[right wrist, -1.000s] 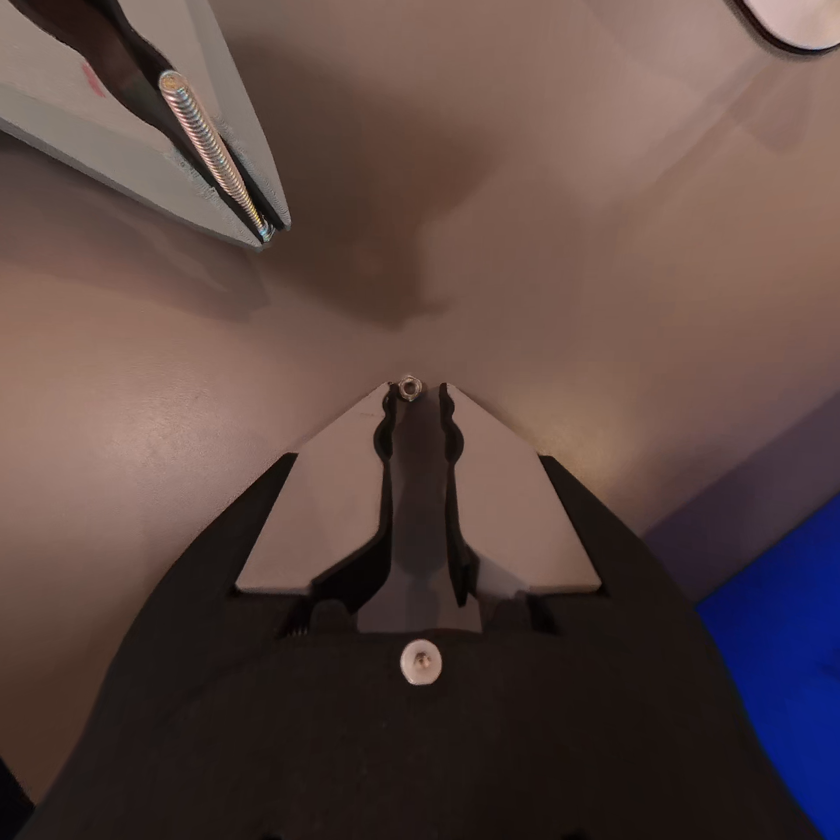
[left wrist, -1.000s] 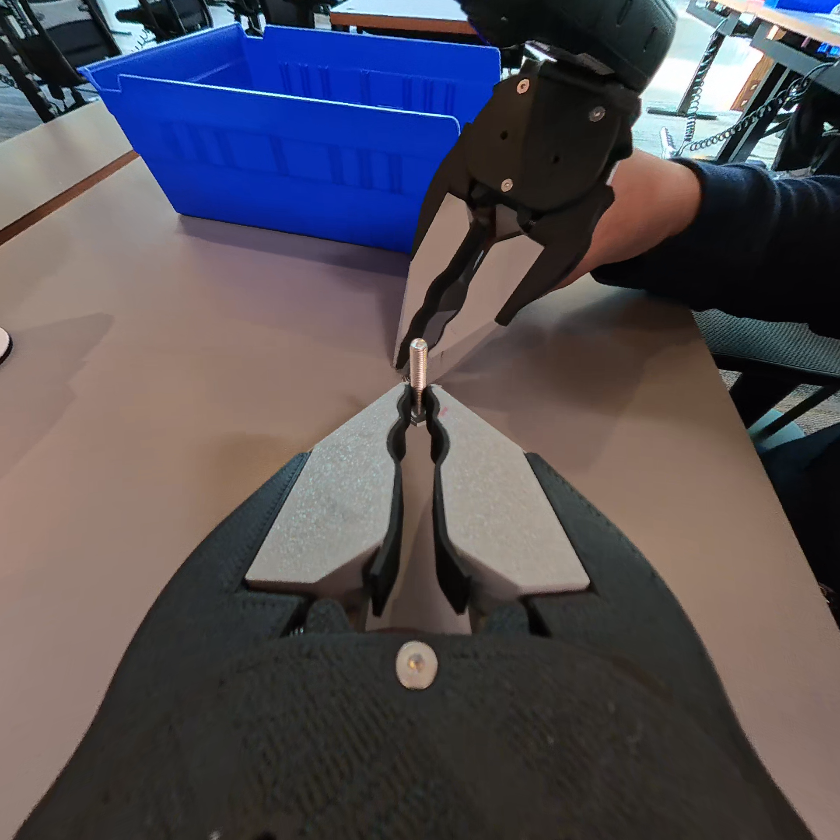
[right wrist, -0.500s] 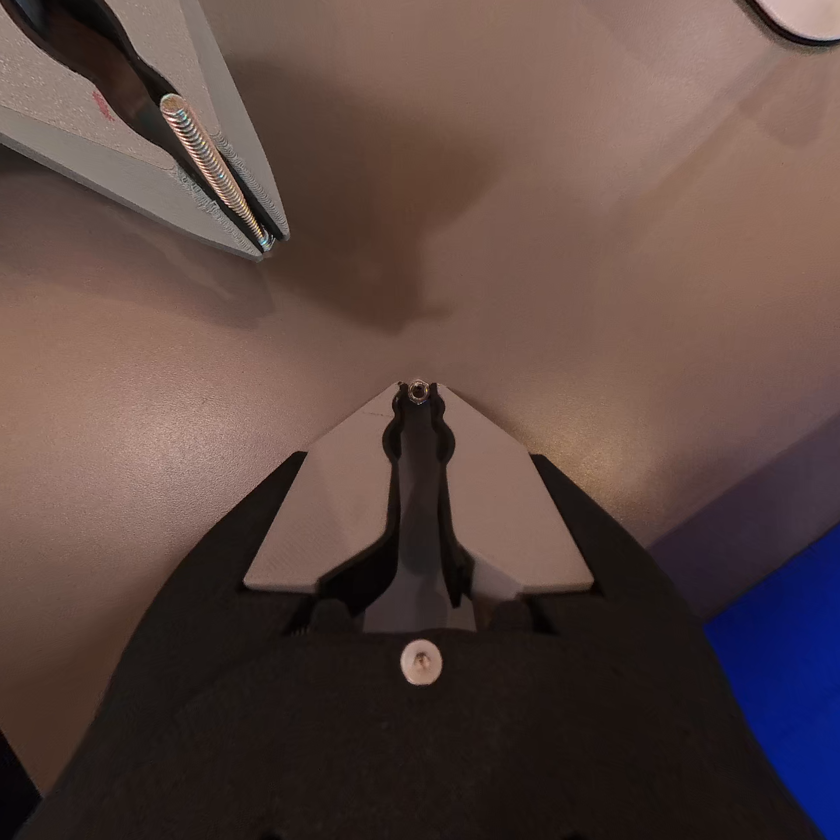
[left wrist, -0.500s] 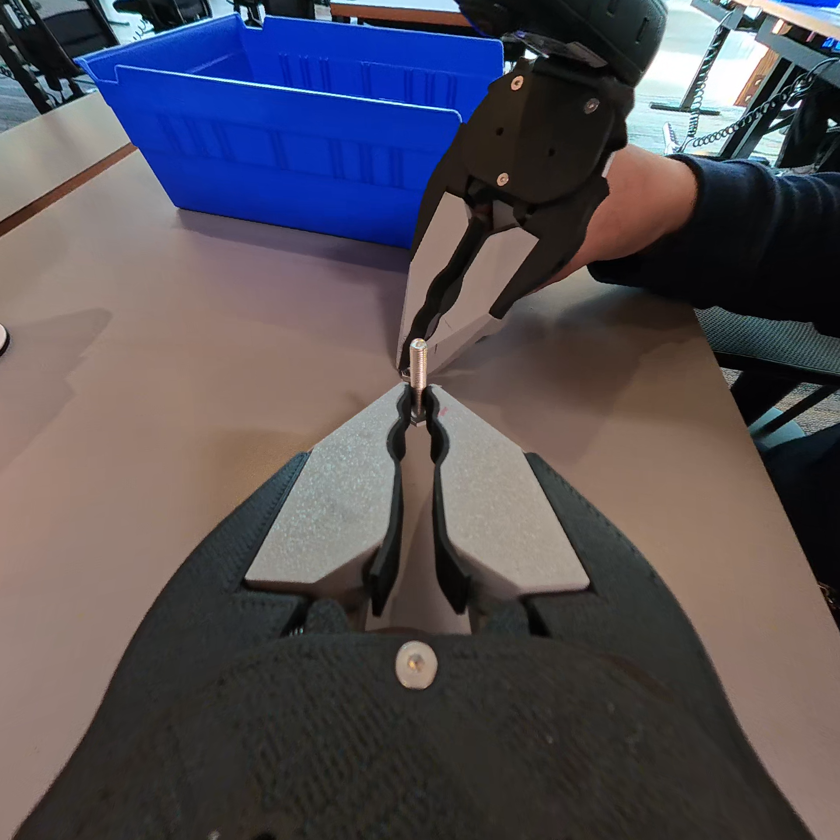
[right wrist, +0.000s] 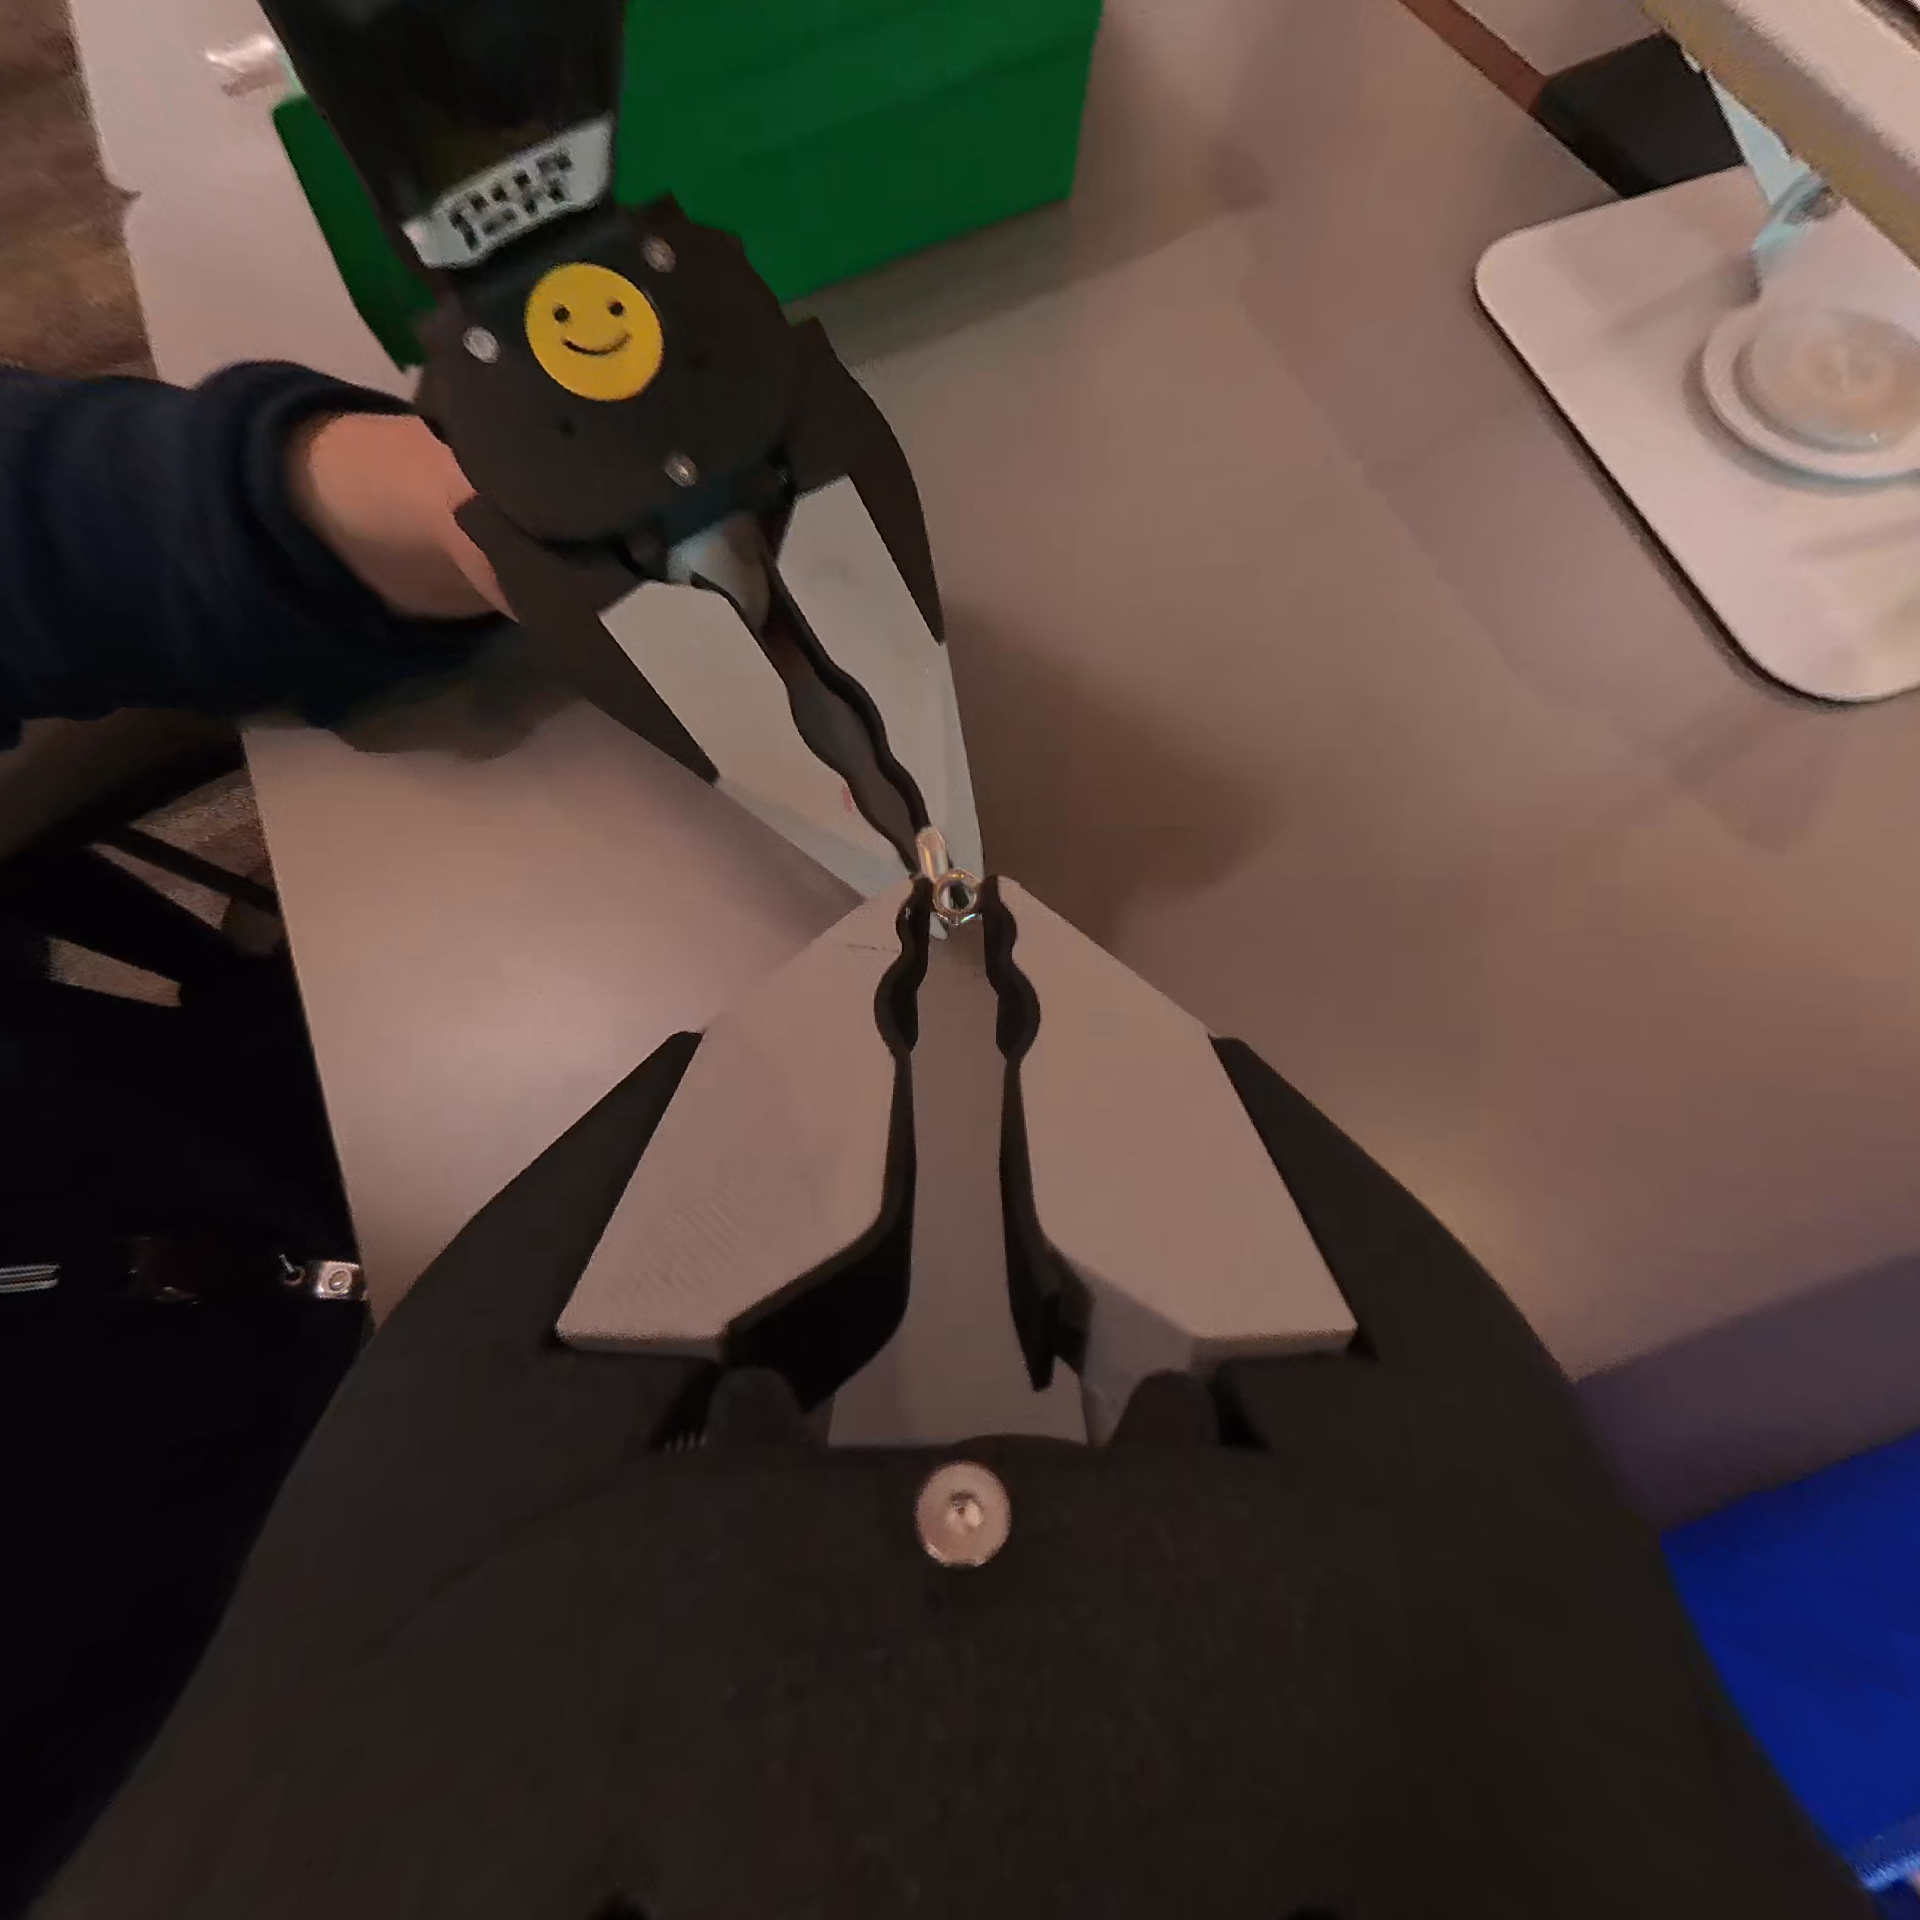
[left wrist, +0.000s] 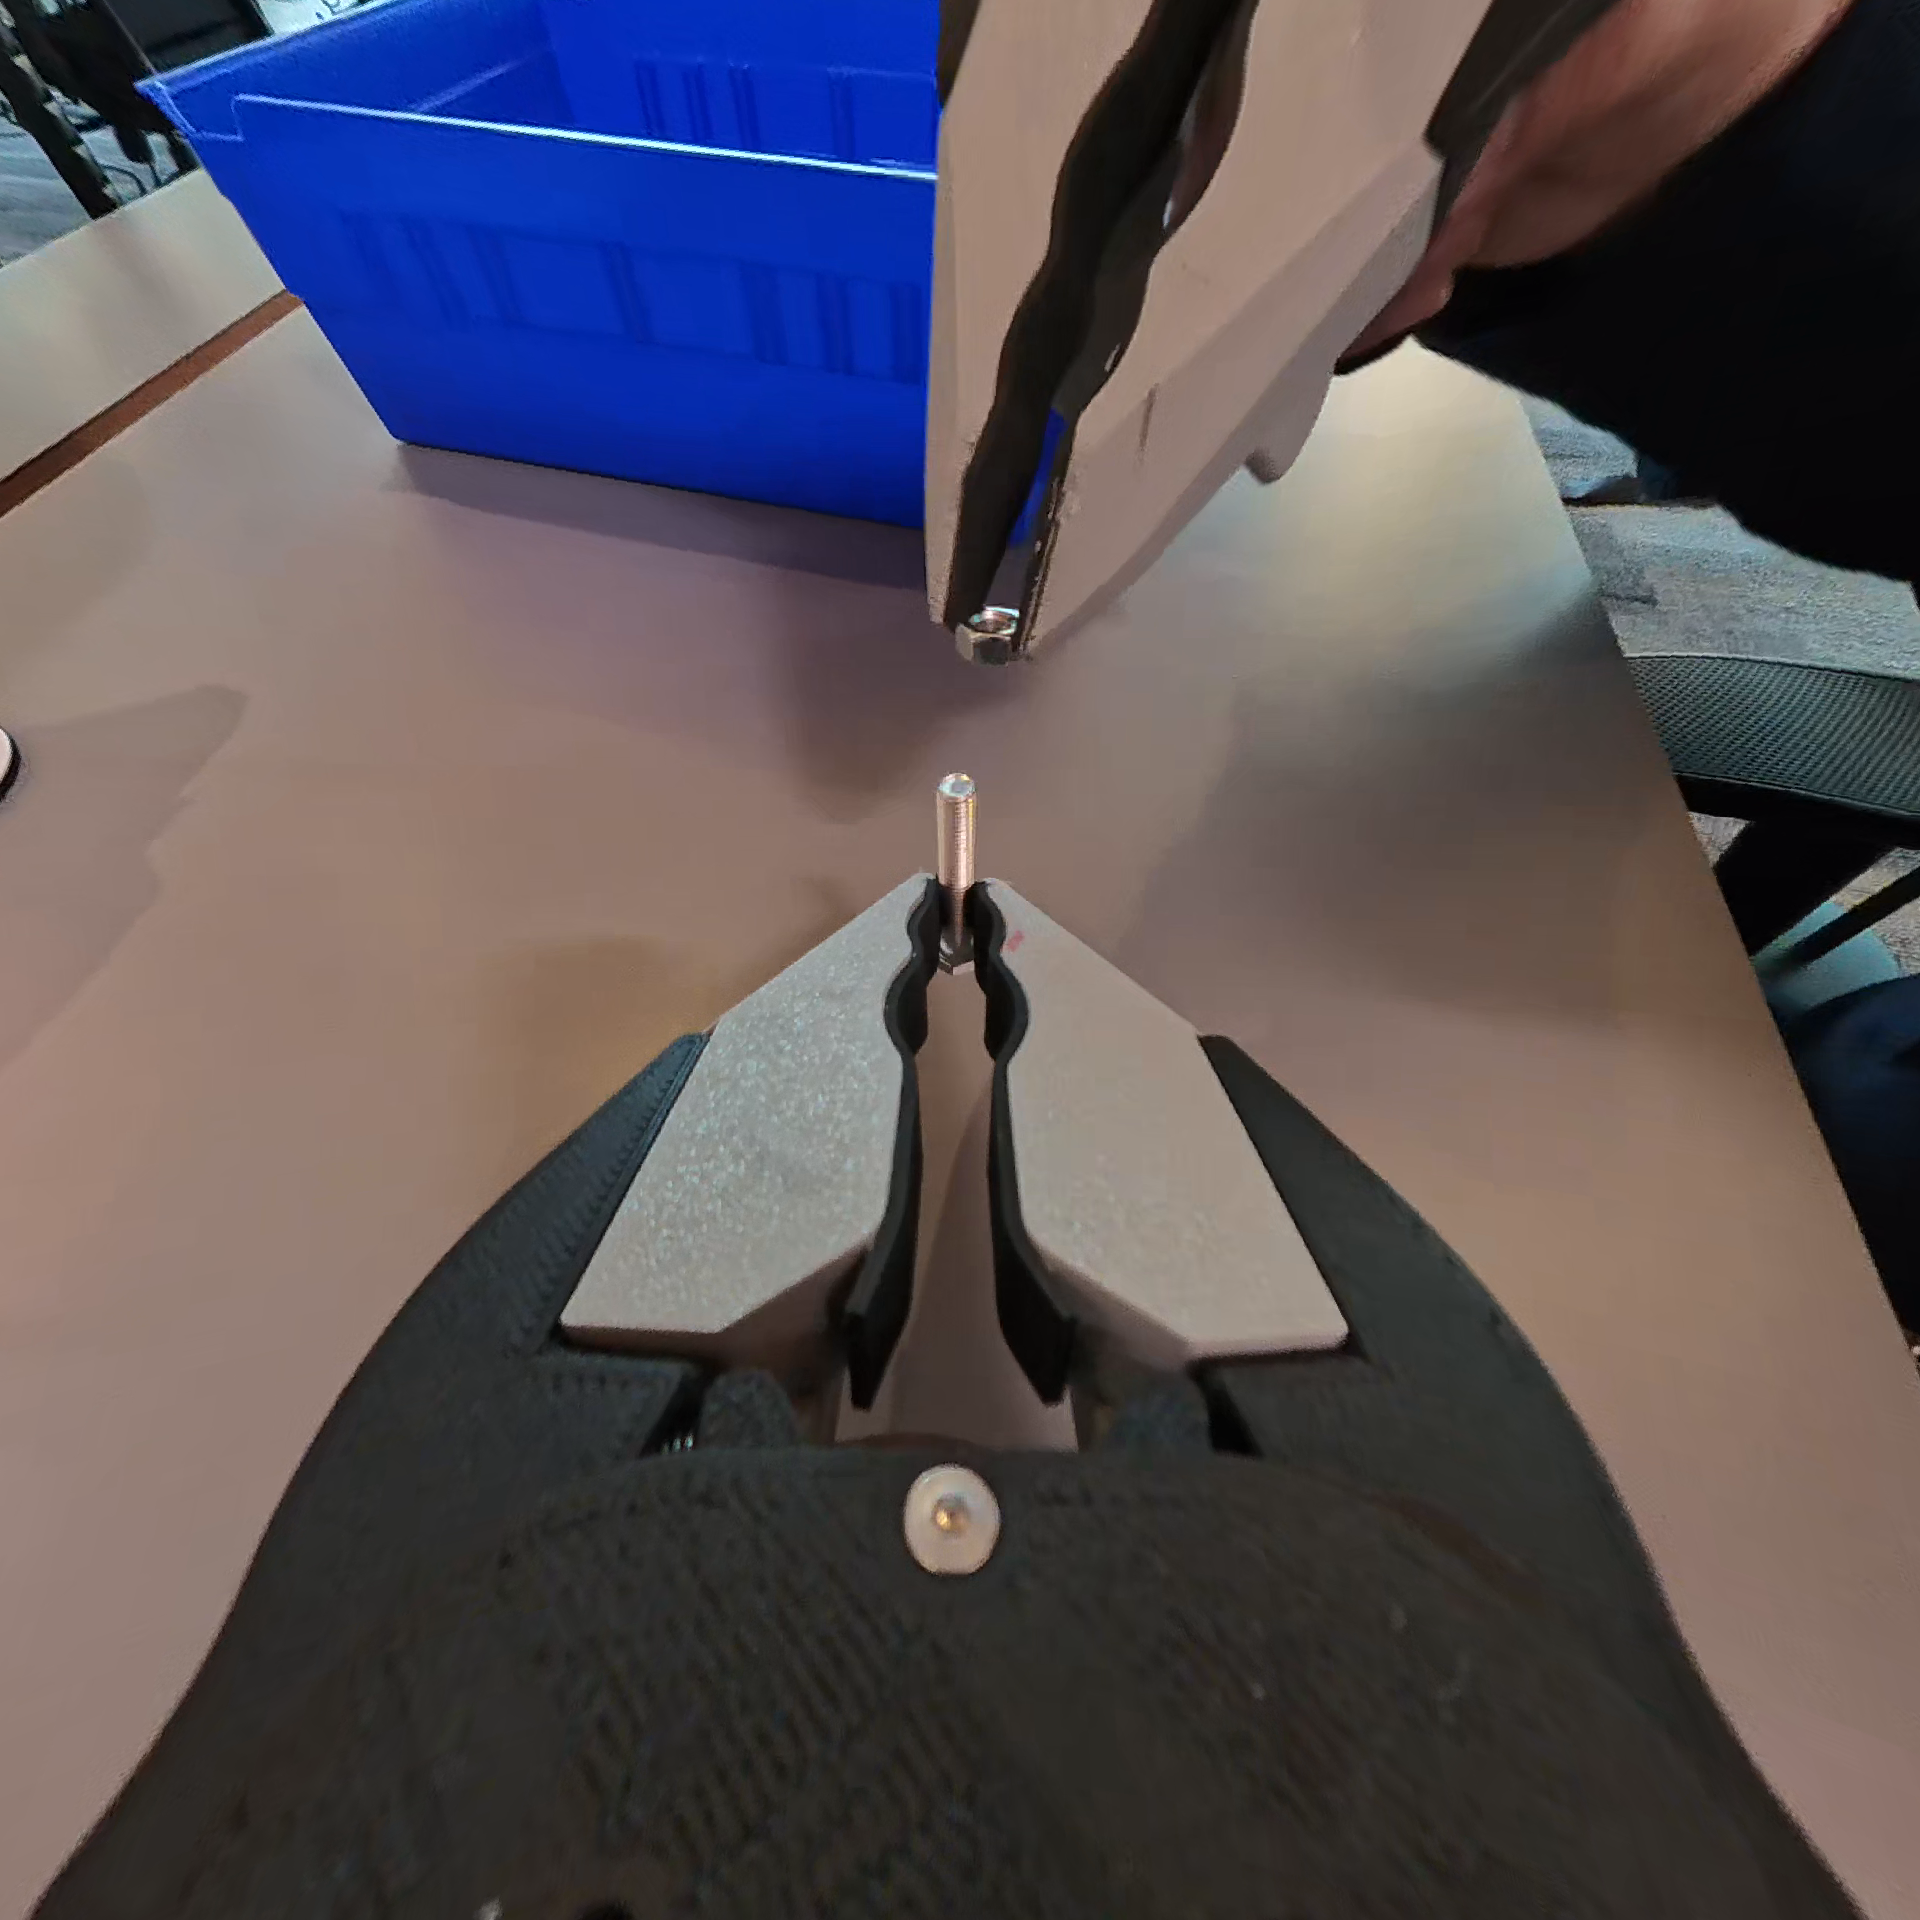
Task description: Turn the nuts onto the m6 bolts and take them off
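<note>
grey table (left wrist: 416,935), blue bin (left wrist: 623,291) at its far side, left gripper (left wrist: 954,914) clamped on an upright bolt (left wrist: 955,831), right gripper (right wrist: 954,902) pinching a nut (left wrist: 988,636) just above the bolt's tip, not touching

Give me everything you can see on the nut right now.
The nut is a small, shiny silver hex nut that looks like metal, with its threaded hole visible. It is pinched at the very tips of the right gripper, whose black pads press its flats. It hangs in the air above the table, clear of the bolt that the left gripper holds upright. In the right wrist view it sits close by the bolt's tip.
</note>
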